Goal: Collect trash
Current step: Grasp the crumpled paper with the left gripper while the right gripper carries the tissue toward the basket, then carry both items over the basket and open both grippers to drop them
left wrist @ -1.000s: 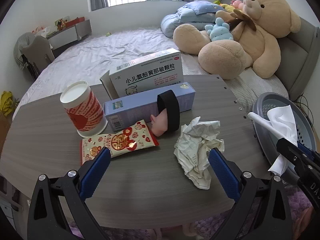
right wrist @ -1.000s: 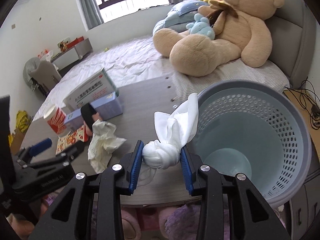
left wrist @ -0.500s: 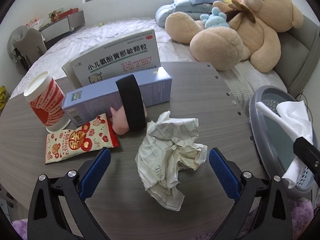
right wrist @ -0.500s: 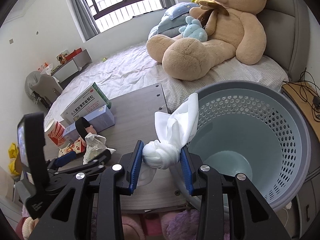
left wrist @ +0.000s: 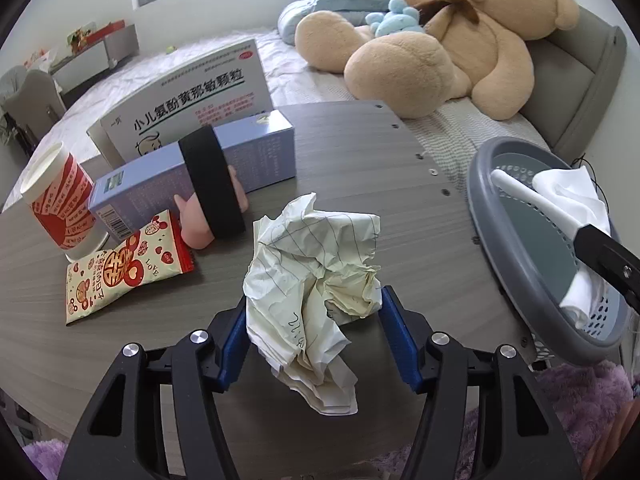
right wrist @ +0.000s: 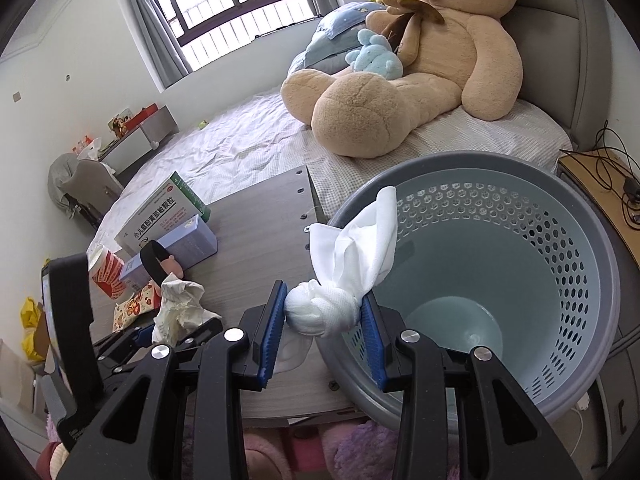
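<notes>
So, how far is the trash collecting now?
Nothing looks binned yet: the grey basket appears empty. In hand: the right tongs grip a knotted white tissue at the basket's rim; the left tongs have just been closing around the crumpled paper on the table. Left: dropping both, then perhaps the snack wrapper and paper cup.

Medicine box (left wrist: 184, 92) lower half hidden behind the blue carton (left wrist: 256, 152); its small print unreadable
</notes>
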